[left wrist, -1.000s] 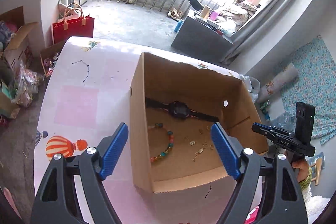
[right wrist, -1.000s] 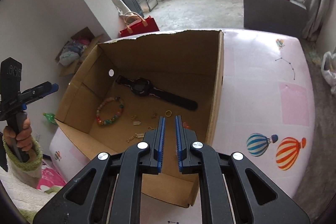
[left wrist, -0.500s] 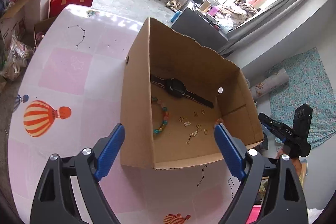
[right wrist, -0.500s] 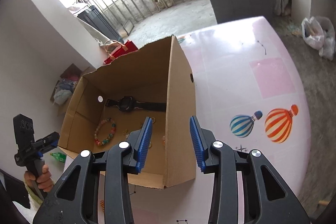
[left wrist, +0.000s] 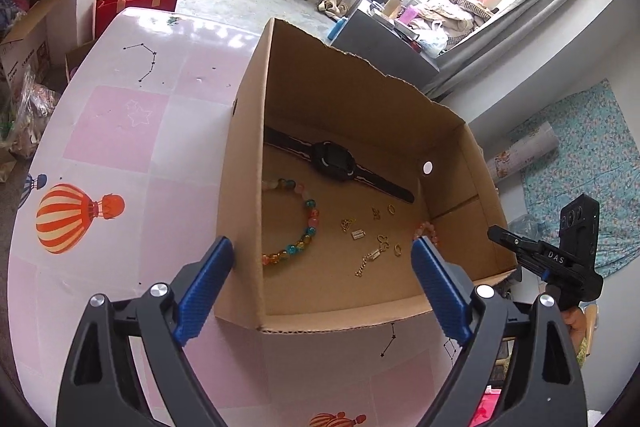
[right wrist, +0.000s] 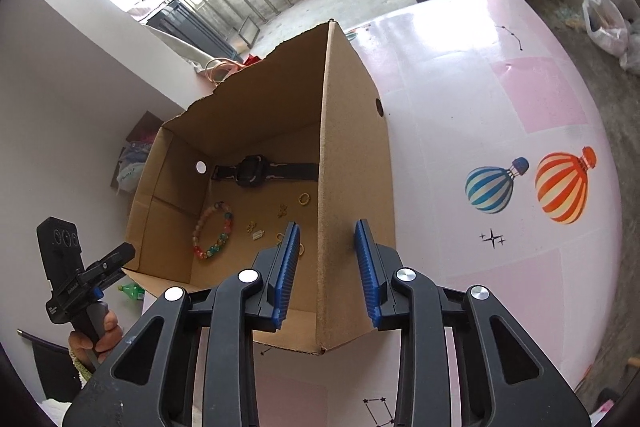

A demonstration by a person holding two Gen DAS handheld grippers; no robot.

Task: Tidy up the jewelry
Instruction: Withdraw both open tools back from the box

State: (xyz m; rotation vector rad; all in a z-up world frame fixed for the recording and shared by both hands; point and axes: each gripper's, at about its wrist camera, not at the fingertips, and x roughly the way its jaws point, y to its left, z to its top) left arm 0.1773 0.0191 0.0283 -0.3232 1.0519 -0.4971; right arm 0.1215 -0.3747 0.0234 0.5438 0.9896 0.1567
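An open cardboard box (left wrist: pixel 240 187) stands on the pink table. On its floor lie a black watch (left wrist: pixel 334 165), a coloured bead bracelet (left wrist: pixel 310 223), small gold charms (left wrist: pixel 358 235), a gold ring (left wrist: pixel 391 209) and some pink beads (left wrist: pixel 426 227). My left gripper (left wrist: pixel 320 245) is open and opening wider. One finger is outside the left wall, the other hangs over the floor. My right gripper (right wrist: pixel 327 227) straddles the right wall (right wrist: pixel 356 187), one finger inside and one outside. Its jaws are closing and the pads are clear of the cardboard.
Balloon prints (right wrist: pixel 560 183) mark the table on both sides of the box. A red bag (left wrist: pixel 136 3), cartons and a grey cabinet (left wrist: pixel 384 39) stand on the floor beyond the table's far edge. A hand (right wrist: pixel 96 339) shows past the box's near left corner.
The right gripper was shut over the box's inside; it has shifted right, rolled and opened astride the right wall. The left gripper sank lower and spread a little wider.
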